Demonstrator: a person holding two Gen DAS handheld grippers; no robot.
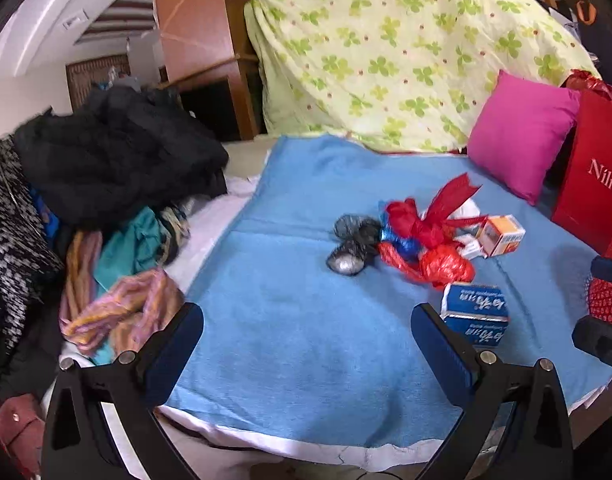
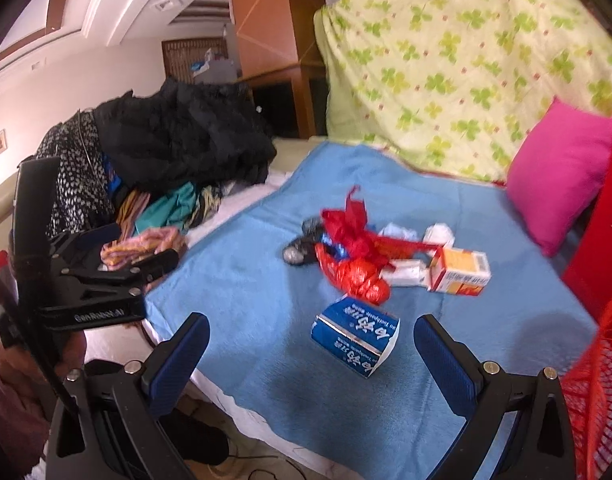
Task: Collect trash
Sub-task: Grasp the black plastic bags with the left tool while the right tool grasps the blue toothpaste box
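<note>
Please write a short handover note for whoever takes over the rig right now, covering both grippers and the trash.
Left gripper: open, empty, hovering over the blue blanket.
Right gripper: open, empty, lined up with the blue-and-white toothpaste box lying between its fingers' line of sight.
Trash, all on the blanket: crumpled red plastic bags, orange-and-white carton, grey crumpled wrapper, white tissue wads.
Red mesh basket at the right edge, probably the bin.
Done: nothing visibly collected.
Left: every piece; the toothpaste box looks nearest.
</note>
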